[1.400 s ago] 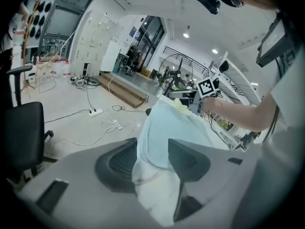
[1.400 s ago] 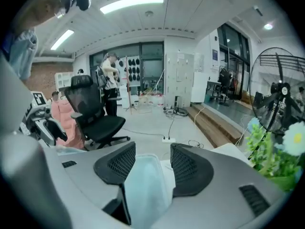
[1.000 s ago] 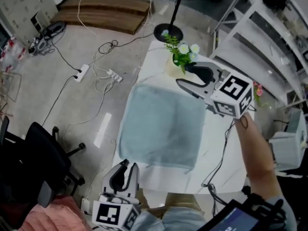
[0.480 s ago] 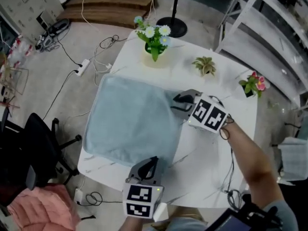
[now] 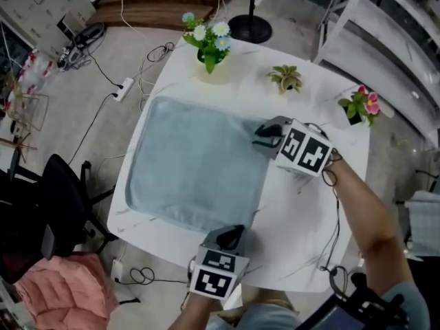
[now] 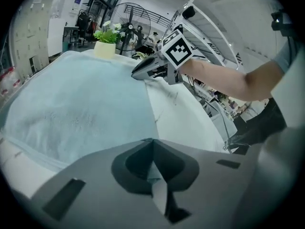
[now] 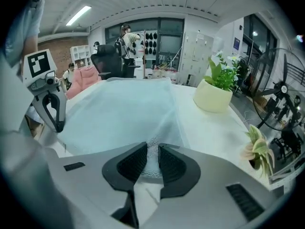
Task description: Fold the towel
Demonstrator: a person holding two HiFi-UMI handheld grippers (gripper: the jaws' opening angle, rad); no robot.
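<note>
The right gripper, its jaws just closing, now pinches bunched towel at the right corner of the edge facing the flower pot. The left gripper has dropped and clenched at the same side's corner away from the pot; whether cloth is caught is unclear. The towel lies flat, so lifting looks next.

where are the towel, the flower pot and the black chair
towel [image 5: 196, 170]: head view, middle of the cloth
pot [image 7: 213, 98]: right gripper view, its cream side
chair [image 5: 65, 208]: head view, its black padding
</note>
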